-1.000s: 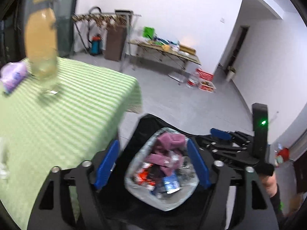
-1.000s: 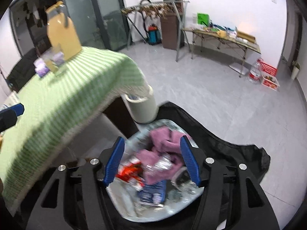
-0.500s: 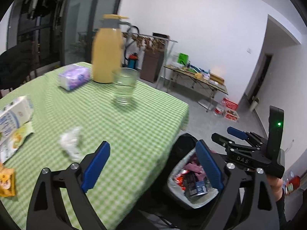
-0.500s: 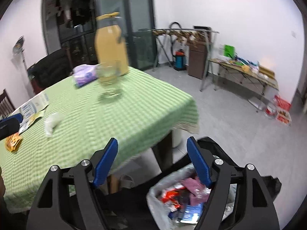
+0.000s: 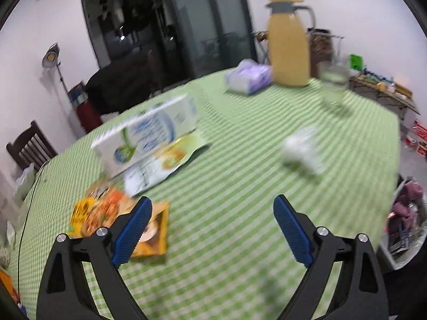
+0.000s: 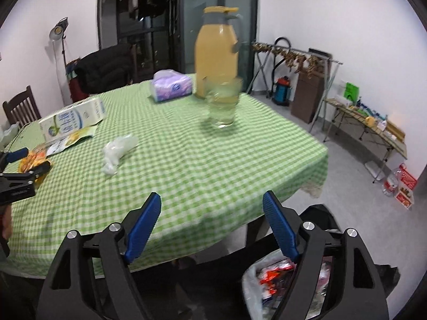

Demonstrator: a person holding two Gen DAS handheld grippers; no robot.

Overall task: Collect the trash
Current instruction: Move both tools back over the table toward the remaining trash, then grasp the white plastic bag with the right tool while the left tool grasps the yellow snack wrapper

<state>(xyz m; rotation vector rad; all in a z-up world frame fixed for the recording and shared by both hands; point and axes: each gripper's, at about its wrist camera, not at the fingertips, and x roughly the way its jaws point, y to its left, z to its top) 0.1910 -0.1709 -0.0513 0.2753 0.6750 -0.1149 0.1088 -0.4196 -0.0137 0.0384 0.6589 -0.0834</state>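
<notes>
On the green checked table (image 5: 240, 213) lie a crumpled white wrapper (image 5: 303, 152), an orange snack wrapper (image 5: 104, 210), a flat yellow-green packet (image 5: 165, 160) and a white milk carton (image 5: 149, 130). My left gripper (image 5: 212, 202) hovers open over the table, its left finger above the orange wrapper's edge, nothing between the jaws. My right gripper (image 6: 212, 196) hangs at the table's near edge, its jaws opening and empty. From there the white wrapper (image 6: 118, 150) lies ahead to the left. The lined trash bin (image 6: 267, 288), full of wrappers, stands below on the floor.
A yellow thermos jug (image 6: 216, 53), a glass (image 6: 222, 104) and a purple tissue pack (image 6: 172, 85) stand at the table's far end. A wooden chair (image 6: 20, 106) is at the left. A folding table (image 6: 365, 117) and drying rack (image 6: 293, 53) line the right wall.
Both views have swung from looking down into the trash bin up and left onto the table. Both pairs of jaws stand wider apart than before.
</notes>
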